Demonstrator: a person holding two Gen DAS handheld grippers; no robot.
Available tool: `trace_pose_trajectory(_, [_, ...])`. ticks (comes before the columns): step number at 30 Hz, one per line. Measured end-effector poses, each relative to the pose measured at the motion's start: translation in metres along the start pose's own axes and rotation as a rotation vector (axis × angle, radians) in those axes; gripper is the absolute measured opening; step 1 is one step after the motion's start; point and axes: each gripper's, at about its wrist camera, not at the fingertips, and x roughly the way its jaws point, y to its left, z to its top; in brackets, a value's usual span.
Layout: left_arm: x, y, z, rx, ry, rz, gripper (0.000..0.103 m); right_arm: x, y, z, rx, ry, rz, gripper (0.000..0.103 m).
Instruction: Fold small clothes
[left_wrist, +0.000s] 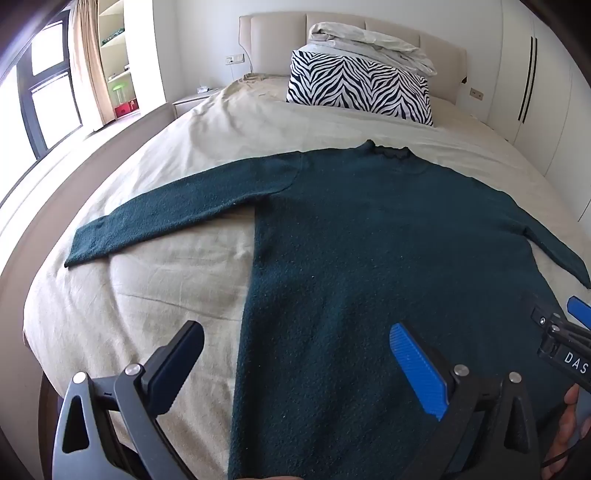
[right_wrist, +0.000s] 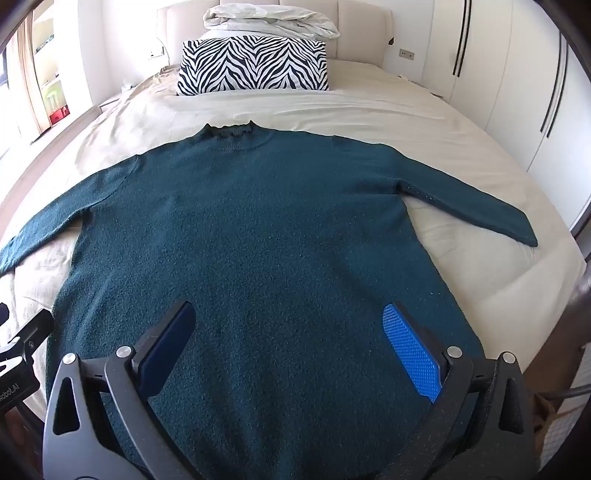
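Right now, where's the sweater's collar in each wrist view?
Left wrist: collar upper right of centre, below the zebra pillow.
Right wrist: collar upper left of centre, below the zebra pillow.
Shared landmark: the zebra pillow, just beyond the collar.

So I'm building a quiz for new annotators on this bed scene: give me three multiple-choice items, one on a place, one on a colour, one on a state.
1. Where does the zebra-print pillow lie?
A. beyond the sweater's collar, near the headboard
B. on the sweater's left sleeve
C. on the floor

2. What colour is the sweater?
A. red
B. dark teal green
C. white

3. How does the sweater lie?
A. folded in half
B. rolled up
C. flat, both sleeves spread out

Answers: 1 A, it lies on the bed past the collar. 2 B, the knit is dark teal in both views. 3 C, both sleeves stretch sideways, and the left gripper and right gripper are open above its hem.
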Motion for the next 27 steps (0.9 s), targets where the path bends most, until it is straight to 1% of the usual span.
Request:
trace_pose_trajectory(16, [0.01, 0.0037, -0.0072, -0.002, 0.007, 0.002, 0.103, 0.0027, -0.0014, -0.0044, -0.003, 0.01, 0.002, 0.103])
trace_pose_trajectory(17, [0.0039, 0.0028, -0.0042, -0.004, 0.011, 0.005, 0.103, 0.0036, -0.0014, -0.0043, -0.002, 0.012, 0.002, 0.103])
trace_pose_trajectory(27, [0.0061, 0.0049, -0.006, -0.007, 0.016, 0.002, 0.103, 0.0049, 0.0019, -0.0043, -0.009, 0.021, 0.0, 0.103])
